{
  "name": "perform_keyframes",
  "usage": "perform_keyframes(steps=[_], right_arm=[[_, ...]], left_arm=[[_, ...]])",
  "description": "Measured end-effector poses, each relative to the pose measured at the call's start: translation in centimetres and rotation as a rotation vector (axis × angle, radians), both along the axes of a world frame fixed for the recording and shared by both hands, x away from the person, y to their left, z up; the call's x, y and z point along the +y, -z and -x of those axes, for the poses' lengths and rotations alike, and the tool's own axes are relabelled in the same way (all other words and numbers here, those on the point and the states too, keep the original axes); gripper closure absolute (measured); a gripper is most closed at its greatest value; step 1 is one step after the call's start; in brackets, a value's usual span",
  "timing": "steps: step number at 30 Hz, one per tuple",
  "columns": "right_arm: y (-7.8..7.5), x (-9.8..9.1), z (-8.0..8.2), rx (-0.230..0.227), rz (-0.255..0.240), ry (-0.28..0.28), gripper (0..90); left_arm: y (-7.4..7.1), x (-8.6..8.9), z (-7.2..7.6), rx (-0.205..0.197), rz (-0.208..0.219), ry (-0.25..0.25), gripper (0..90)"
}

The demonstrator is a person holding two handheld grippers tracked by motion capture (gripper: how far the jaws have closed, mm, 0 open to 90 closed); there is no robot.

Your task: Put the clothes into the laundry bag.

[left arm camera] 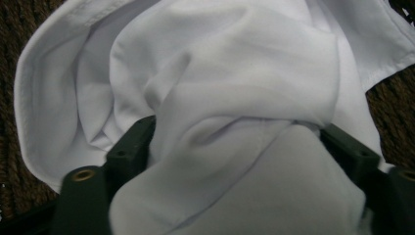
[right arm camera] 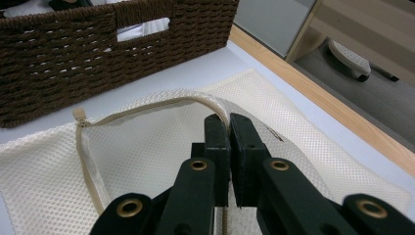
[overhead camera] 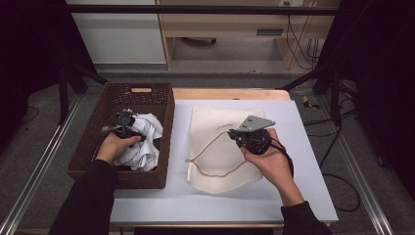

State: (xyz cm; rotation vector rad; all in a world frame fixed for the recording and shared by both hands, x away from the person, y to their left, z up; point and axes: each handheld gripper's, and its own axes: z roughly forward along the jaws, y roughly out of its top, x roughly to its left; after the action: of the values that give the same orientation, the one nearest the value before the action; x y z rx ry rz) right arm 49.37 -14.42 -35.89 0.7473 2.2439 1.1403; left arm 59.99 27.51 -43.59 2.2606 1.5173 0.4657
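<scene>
while the right gripper [right arm camera: 229, 128] pinches the mesh bag [right arm camera: 161, 161] rim, the left gripper [left arm camera: 235, 142], half-closed around the white cloth [left arm camera: 220, 73], should grip deep before lifting.

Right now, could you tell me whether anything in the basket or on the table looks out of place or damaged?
Nothing looks damaged or spilled. The white garment lies crumpled in the wicker basket, bunched between the left gripper's jaws. The mesh laundry bag lies flat, unzipped, its zipper edge pinched up by the right gripper.

A lab-style recording booth: black curtains [overhead camera: 29, 44] at nine and three o'clock, aluminium frame rails [overhead camera: 39, 161], loose cables [overhead camera: 301, 44] at one o'clock.
</scene>
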Motion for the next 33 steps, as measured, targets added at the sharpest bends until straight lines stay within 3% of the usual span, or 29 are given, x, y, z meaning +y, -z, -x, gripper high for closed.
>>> perform_keyframes(steps=[7, 15, 18, 21, 23, 33], right_arm=[[0.0, -0.1, 0.0, 0.001, 0.000, 0.001, 87.1], [0.0, -0.2, 0.0, 0.002, -0.002, 0.004, 87.1], [0.0, -0.2, 0.0, 0.003, -0.003, 0.005, 87.1], [0.0, -0.2, 0.0, 0.002, 0.001, 0.002, 87.1], [0.0, -0.3, 0.0, 0.000, 0.003, 0.000, 87.1], [0.0, -0.4, -0.1, 0.000, 0.003, 0.002, 87.2]], left_arm=[[-0.3, -0.3, 0.2, 0.004, -0.027, 0.018, 43.9], [-1.1, -0.6, 0.5, -0.025, -0.054, 0.027, 51.7], [-1.7, -0.6, 0.7, -0.056, -0.069, 0.031, 52.1], [-2.4, -0.5, 0.9, -0.086, -0.061, 0.030, 52.1], [-3.1, -0.3, 1.2, -0.127, -0.054, 0.026, 52.2], [-6.1, 0.4, 1.9, -0.223, -0.026, 0.028, 52.3]])
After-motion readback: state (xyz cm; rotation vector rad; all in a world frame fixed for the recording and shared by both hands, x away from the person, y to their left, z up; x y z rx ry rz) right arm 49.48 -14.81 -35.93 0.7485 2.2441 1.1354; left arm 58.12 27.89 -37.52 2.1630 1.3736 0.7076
